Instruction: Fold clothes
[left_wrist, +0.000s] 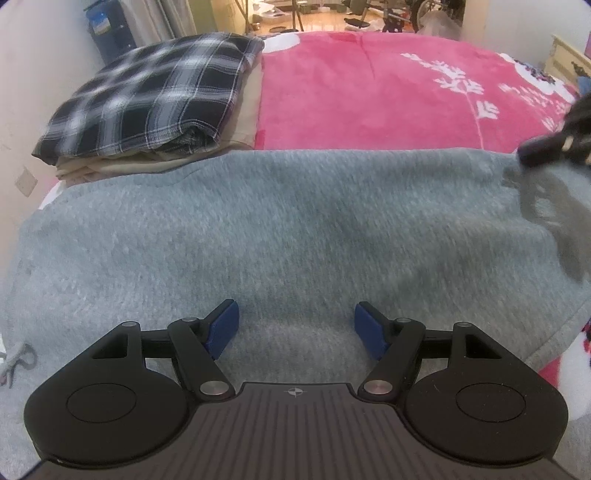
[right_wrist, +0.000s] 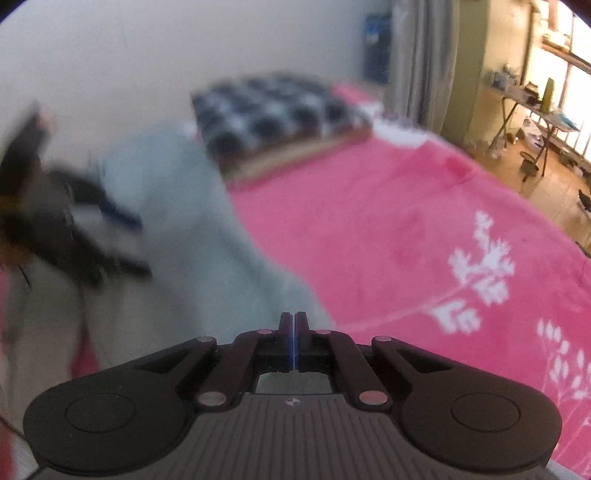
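grey garment (left_wrist: 295, 221) flat on pink blanket (left_wrist: 369, 92), left hand-held gripper (left_wrist: 295, 328) released, right hand-held gripper (right_wrist: 293, 325) clenched

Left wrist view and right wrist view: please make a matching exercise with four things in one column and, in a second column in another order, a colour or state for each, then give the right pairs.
Things:
1. left gripper
2. right gripper
3. plaid garment
4. blanket

Colour or state:
A. pink with white plant print
B. jaws wide apart, over the grey garment
C. folded, on top of a beige pile
D. fingers pressed together

Pairs: 1-B, 2-D, 3-C, 4-A
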